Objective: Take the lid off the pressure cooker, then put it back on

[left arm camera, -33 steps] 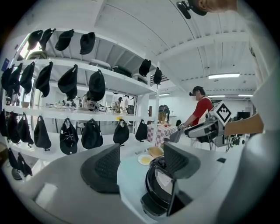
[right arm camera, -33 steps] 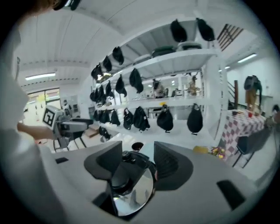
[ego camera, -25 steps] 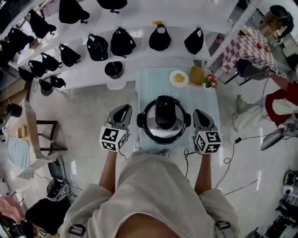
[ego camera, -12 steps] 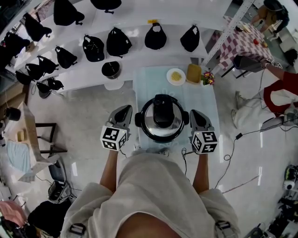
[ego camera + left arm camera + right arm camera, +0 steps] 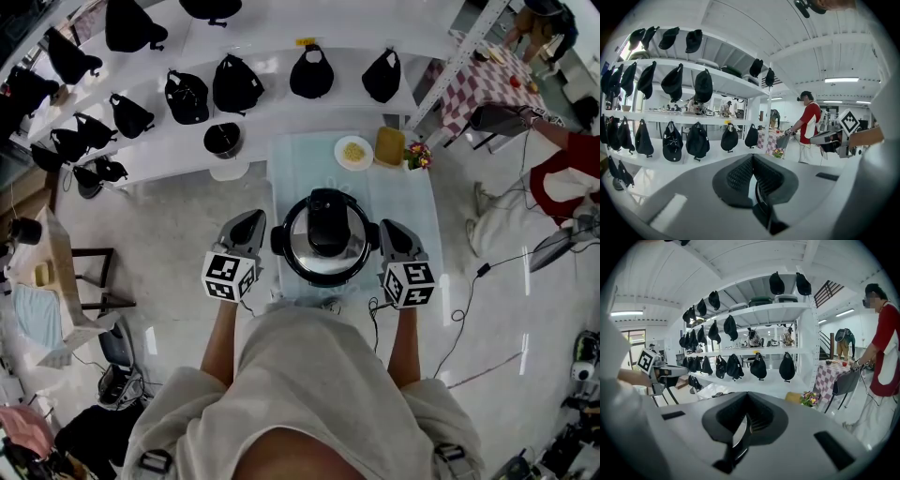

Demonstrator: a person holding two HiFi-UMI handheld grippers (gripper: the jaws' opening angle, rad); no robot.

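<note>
Because both pairs of jaws are pressed together on nothing, the left claw (image 5: 752,164) and right claw (image 5: 746,412) look merely parked. They flank the cooker (image 5: 327,239), one just beside each side handle, likely squared up for a two-handed move. The lid (image 5: 302,251) sits on the cooker, on the bench (image 5: 300,169). Neither gripper view shows the cooker, only shelves (image 5: 717,79) hung with caps (image 5: 703,86). From above I cannot tell whether the tips touch the handles, or whether the lid is locked.

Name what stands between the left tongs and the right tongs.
The lidded pressure cooker stands between the left tongs and right tongs; the head view shows it.
</note>
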